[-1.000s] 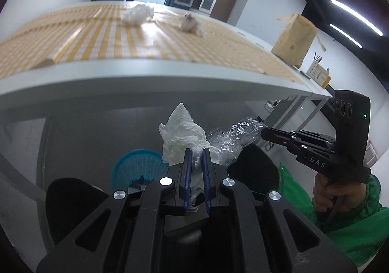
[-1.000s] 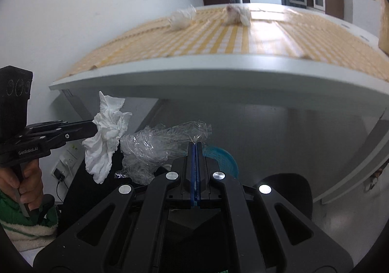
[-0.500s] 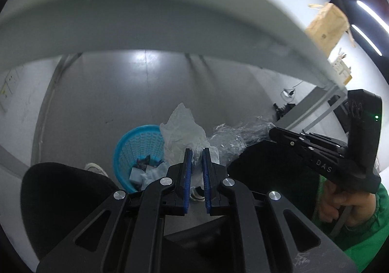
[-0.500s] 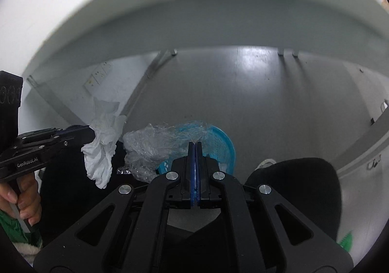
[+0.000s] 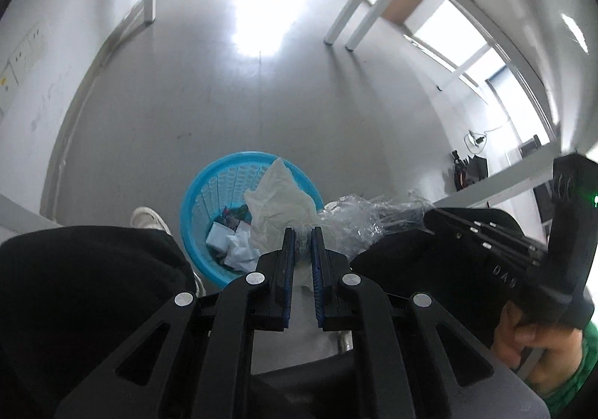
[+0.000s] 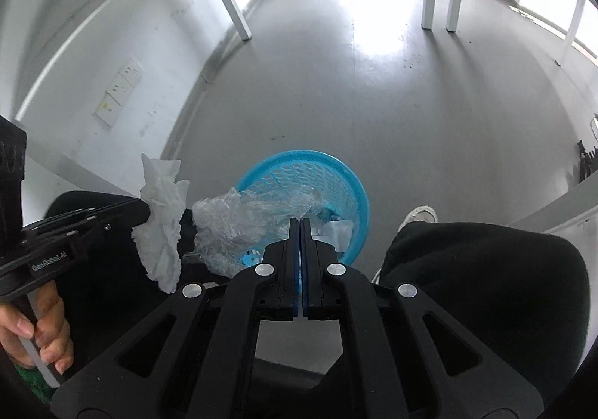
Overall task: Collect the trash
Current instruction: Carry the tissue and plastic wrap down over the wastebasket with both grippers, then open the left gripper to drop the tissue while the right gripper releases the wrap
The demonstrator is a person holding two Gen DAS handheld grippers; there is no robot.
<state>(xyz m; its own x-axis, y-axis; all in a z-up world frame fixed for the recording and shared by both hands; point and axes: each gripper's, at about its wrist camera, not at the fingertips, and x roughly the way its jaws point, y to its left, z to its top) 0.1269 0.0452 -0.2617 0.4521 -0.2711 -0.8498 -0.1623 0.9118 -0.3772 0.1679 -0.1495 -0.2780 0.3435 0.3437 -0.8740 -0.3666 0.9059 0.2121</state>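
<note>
My left gripper [image 5: 302, 232] is shut on a crumpled white tissue [image 5: 278, 204], held above the near rim of a blue mesh trash basket [image 5: 209, 195] on the floor. The tissue also shows in the right wrist view [image 6: 160, 217]. My right gripper [image 6: 300, 222] is shut on a crumpled clear plastic wrap [image 6: 243, 224], held over the basket [image 6: 336, 172]. The wrap also shows in the left wrist view [image 5: 358, 217]. The basket holds several scraps of paper.
The person's black-trousered knees [image 5: 82, 269] [image 6: 486, 269] and a white shoe [image 5: 147, 215] flank the basket. White table legs [image 5: 351, 19] stand farther off on the grey floor. A wall with sockets [image 6: 119, 90] lies to the left.
Both grippers have tilted down from the table's underside toward the floor and moved closer over the basket, still holding the tissue and the wrap.
</note>
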